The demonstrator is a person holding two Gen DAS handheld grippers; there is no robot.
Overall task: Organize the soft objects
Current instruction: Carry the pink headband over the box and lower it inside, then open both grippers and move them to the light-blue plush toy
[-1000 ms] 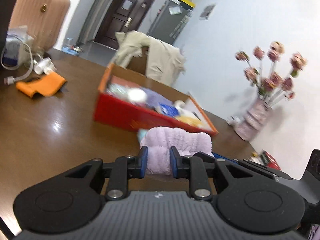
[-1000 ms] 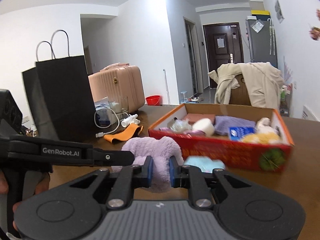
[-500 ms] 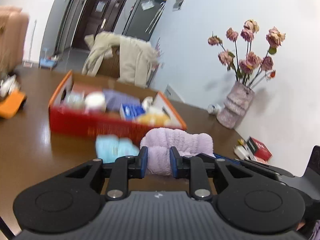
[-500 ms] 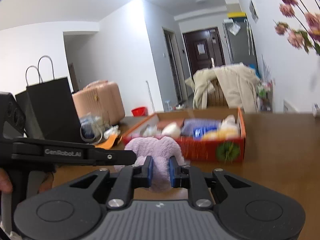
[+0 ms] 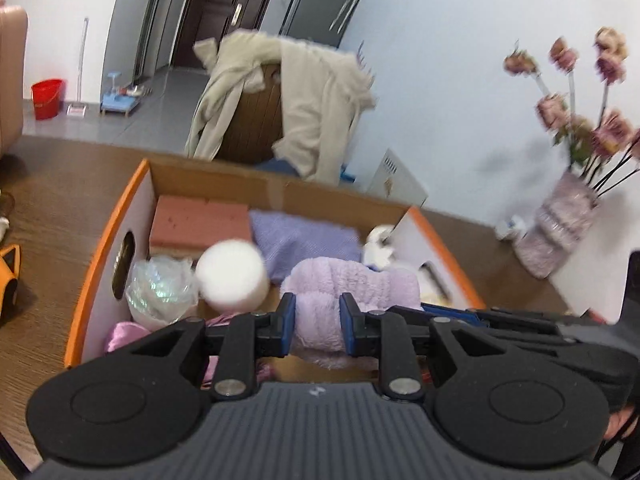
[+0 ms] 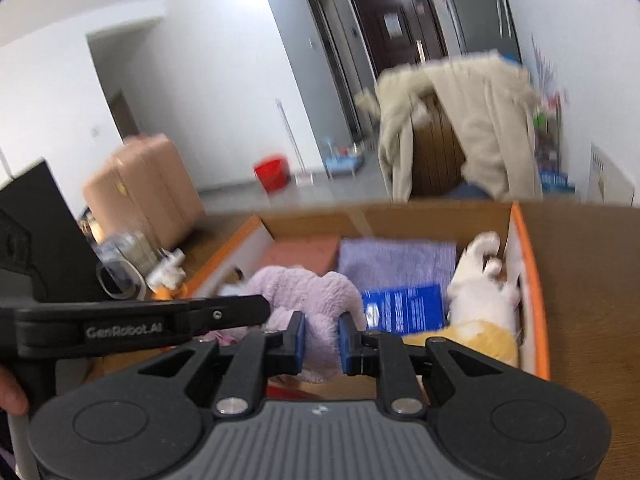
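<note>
both tongs, left tongs [image 5: 317, 323] and right tongs [image 6: 322, 338], are clamped narrow on one fluffy lilac towel [image 5: 348, 284], which hangs over the orange-rimmed box [image 5: 96, 264] on the table [image 6: 592, 288]. ahead of the left tongs lie a white roll [image 5: 232, 276] and a purple cloth [image 5: 304, 240]; ahead-right of the right tongs, a blue packet [image 6: 404, 306] and a white plush [image 6: 480, 284].

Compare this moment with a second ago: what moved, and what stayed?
Both grippers, left and right, carried the fluffy lilac cloth from in front of the red box to above the open box. Unchanged: both grips stay shut on the cloth, and the box contents lie as before.
</note>
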